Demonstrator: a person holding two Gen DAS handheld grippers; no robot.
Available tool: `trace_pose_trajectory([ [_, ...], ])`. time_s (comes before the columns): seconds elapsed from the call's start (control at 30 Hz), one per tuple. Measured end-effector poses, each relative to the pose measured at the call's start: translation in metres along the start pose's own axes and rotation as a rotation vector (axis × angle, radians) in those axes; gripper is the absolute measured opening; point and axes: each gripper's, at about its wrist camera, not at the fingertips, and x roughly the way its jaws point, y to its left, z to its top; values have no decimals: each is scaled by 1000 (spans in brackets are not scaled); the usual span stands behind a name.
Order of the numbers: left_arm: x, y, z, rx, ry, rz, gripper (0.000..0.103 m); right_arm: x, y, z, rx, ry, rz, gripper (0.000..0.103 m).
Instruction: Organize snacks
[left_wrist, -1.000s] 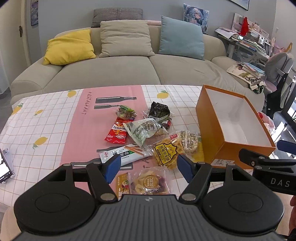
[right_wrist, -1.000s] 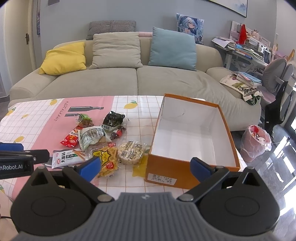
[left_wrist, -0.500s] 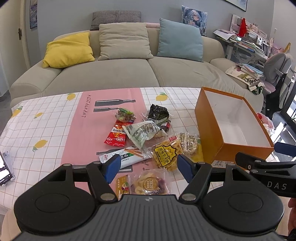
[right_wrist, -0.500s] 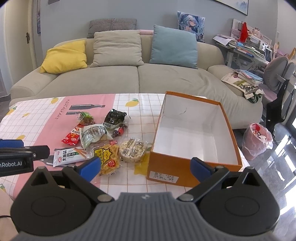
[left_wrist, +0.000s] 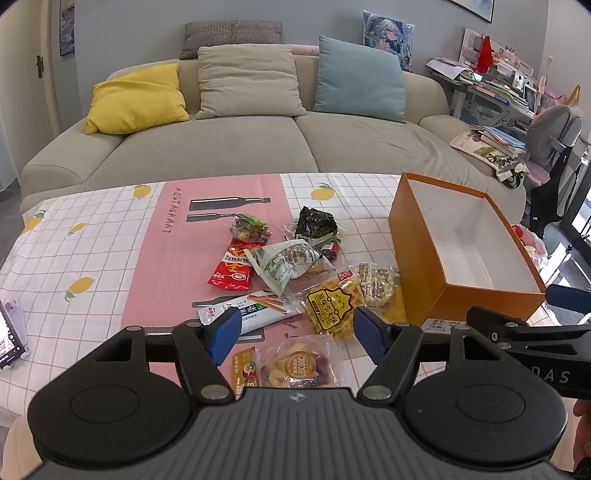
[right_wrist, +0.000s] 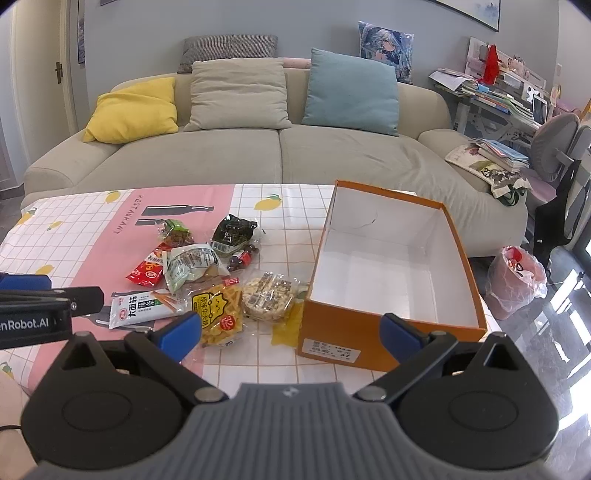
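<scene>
Several snack packets lie in a loose pile on the tablecloth: a yellow waffle packet, a red packet, a white-and-green stick packet, a dark seaweed packet and a dried-fruit packet. An open orange box with a bare white inside stands to their right. My left gripper hovers open above the dried-fruit packet, holding nothing. My right gripper hangs open over the table's near edge, in front of the orange box, with the yellow waffle packet at its left finger.
A phone lies at the table's left edge. Behind the table stands a beige sofa with cushions. A pink-bagged bin sits on the floor at right, beside a chair and a cluttered desk.
</scene>
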Motion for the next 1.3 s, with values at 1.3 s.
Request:
trace_pose_trajectory([
  [1.3,12,-5,0,16,33,-21,82,12,-4,-1,17,39,4,100],
])
